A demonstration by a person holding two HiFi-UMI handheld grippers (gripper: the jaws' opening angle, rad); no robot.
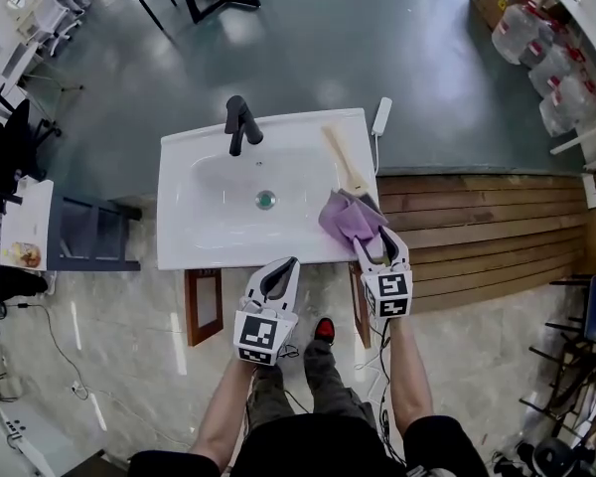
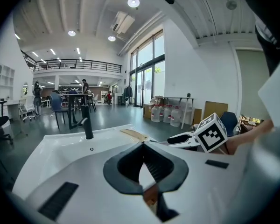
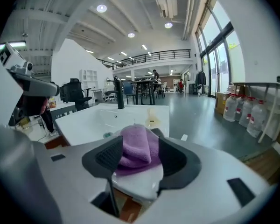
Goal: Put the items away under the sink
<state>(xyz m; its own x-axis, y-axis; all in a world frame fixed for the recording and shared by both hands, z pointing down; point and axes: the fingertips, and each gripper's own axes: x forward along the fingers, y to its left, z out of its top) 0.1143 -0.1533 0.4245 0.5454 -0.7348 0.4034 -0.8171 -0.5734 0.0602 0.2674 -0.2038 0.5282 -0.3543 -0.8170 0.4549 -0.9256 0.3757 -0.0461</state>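
A white rectangular ceramic sink (image 1: 179, 217) on a cabinet stands in the middle of the head view, with a black metal faucet (image 1: 240, 125) at the back of its basin and a round drain (image 1: 266, 200) in the bottom. A pale wooden long-handled brush (image 1: 346, 165) lies on the flat right rim, running from back to front. Just in front of the brush, at the front right corner of the rim, lies a folded purple terry cloth (image 1: 346, 219), close enough that the two seem to touch. The right claw (image 3: 139, 144) is set low over that corner with its jaws spread wide. The cloth sits between the two dark ribbed pads and rests on the sink edge rather than hanging in a grip. The left pad is close against the cloth's side, and the right pad stands a little clear of it. The left claw (image 2: 143, 144) is at the front edge of the sink, to the left of the right one and well apart from the cloth. Its jaws are brought together so that the tips meet, and nothing is between them. Below the front edge, two brown wooden cabinet doors (image 1: 204, 306) stand open toward the person, one on either side of the person's legs. Clear plastic water jugs (image 1: 546, 63) stand on the grey floor at the far right.
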